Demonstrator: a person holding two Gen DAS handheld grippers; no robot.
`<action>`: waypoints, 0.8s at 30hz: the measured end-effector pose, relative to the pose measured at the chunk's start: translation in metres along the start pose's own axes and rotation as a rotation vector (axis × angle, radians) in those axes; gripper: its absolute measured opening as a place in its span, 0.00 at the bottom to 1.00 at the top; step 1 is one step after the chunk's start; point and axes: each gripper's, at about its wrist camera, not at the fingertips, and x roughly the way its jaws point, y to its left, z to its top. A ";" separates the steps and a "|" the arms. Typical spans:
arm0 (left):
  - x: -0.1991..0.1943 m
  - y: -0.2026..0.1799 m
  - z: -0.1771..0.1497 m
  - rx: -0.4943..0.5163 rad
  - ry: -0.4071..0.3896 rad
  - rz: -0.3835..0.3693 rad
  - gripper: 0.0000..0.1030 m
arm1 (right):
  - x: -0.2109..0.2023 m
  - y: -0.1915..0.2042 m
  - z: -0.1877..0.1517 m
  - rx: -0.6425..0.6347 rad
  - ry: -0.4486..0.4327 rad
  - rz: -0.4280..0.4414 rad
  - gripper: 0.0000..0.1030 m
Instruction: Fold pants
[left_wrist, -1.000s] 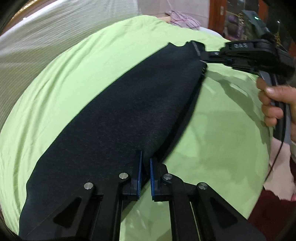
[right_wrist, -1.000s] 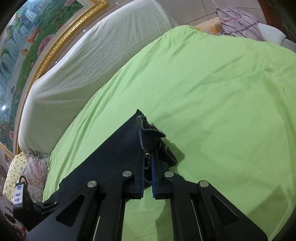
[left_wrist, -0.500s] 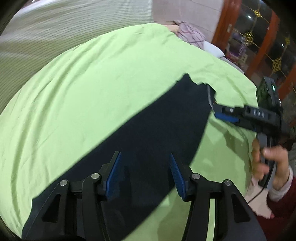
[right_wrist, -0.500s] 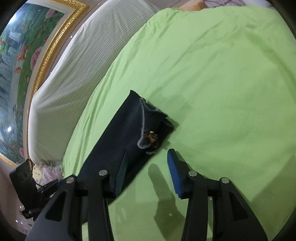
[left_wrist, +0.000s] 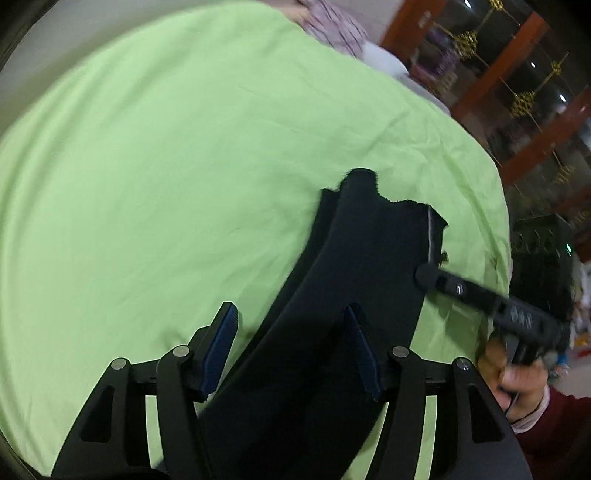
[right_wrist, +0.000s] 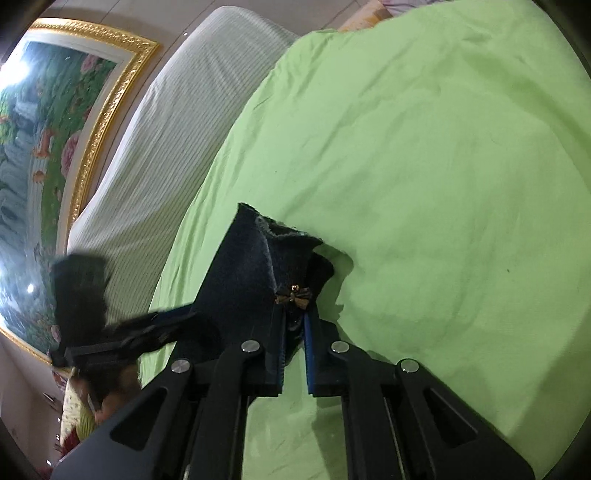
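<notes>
pants (left_wrist: 354, 302): dark, folded into a long narrow strip, lying on the green sheet (left_wrist: 166, 166) of the bed, running from the near edge toward the middle; the ragged waistband end points away from the near edge.
waistband detail: small bronze bow (right_wrist: 293, 295) sits on the dark cloth just ahead of the right fingers.
left hand-held gripper (left_wrist: 291, 350): jaws apart and have just been opening; it hovers above the strip with cloth showing between the blue pads (left_wrist: 221, 339), which do not press on it. the view is blurred.
right hand-held gripper (right_wrist: 294, 347): jaws have just been closing and are drawn in on the waistband end of the pants, with a fold of cloth pinched between the blue pads; in the left wrist view its tip meets the cloth at the strip's right corner.
person: a hand (left_wrist: 517, 380) with a dark red sleeve holds the right tool at the right edge of the bed.
surroundings: striped pale bedding (right_wrist: 177, 122) lies beside the green sheet, and a gold-framed painting (right_wrist: 55, 122) hangs behind it.
</notes>
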 end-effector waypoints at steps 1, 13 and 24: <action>0.012 -0.001 0.010 0.005 0.030 -0.019 0.59 | 0.000 -0.003 0.000 0.003 0.002 0.003 0.09; 0.025 -0.009 0.028 0.039 -0.035 -0.153 0.11 | 0.000 0.008 -0.001 -0.061 -0.028 0.019 0.09; -0.086 -0.011 -0.030 -0.014 -0.285 -0.193 0.10 | -0.034 0.096 -0.006 -0.288 -0.020 0.286 0.09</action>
